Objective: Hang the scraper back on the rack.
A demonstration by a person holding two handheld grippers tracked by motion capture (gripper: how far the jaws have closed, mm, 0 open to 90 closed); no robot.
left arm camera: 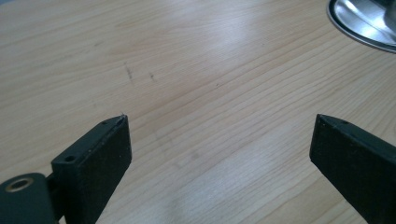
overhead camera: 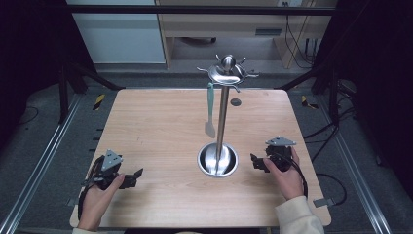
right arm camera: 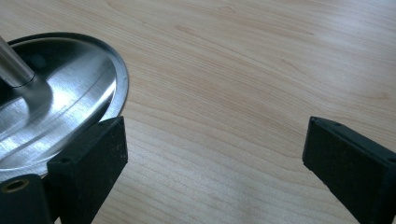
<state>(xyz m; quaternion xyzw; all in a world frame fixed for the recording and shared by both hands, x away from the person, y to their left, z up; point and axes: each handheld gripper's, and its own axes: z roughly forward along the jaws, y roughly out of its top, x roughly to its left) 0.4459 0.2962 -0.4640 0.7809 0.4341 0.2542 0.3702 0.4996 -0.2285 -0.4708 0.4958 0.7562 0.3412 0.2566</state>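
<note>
Steel utensil stand with round base (overhead camera: 217,159) is standing between left tongs (overhead camera: 139,174) and right tongs (overhead camera: 254,161), both gaping wide, gripping nothing.

Pale wood-grain table top (overhead camera: 160,126), smooth with a soft sheen. At its centre, a polished metal utensil stand (overhead camera: 222,114): mirror-bright round base (right arm camera: 56,107), glossy pole and hook crown. Beside the pole, a hanging spatula (overhead camera: 210,109) of matt teal, plastic-looking material. Either side of the base, the left gripper (left arm camera: 219,140) and right gripper (right arm camera: 215,140), with matt black, finely textured jaws.
</note>
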